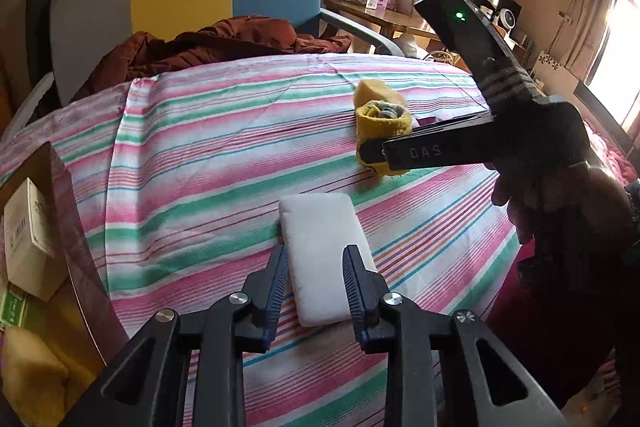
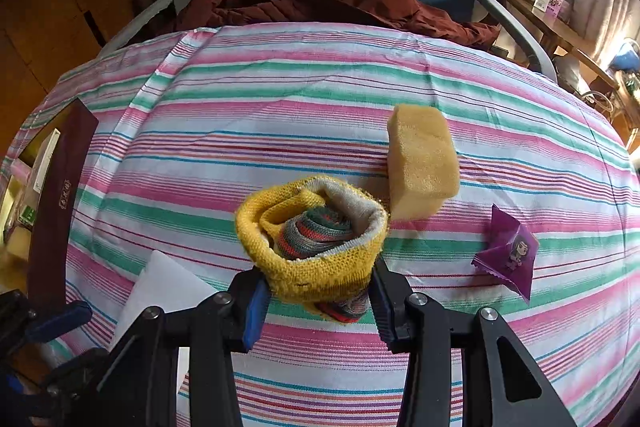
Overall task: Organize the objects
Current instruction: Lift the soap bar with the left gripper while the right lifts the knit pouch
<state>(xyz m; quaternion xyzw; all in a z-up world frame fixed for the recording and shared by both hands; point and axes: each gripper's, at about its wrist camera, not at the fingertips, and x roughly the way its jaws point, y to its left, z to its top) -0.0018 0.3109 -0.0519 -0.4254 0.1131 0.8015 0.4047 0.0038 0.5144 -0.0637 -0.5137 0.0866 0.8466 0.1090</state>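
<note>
Right fingers (image 2: 318, 297) clamp a yellow rolled sock bundle (image 2: 312, 239); left fingers (image 1: 316, 287) straddle a white sponge (image 1: 320, 251).

Striped sheet (image 2: 320, 99) carries 1 yellow sponge (image 2: 422, 161), purple packet (image 2: 510, 251), white block (image 1: 320, 255).

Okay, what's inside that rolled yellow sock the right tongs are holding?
Inside the yellow sock sits a rolled red, green and grey striped fabric; its lower part is hidden by the cuff.
</note>
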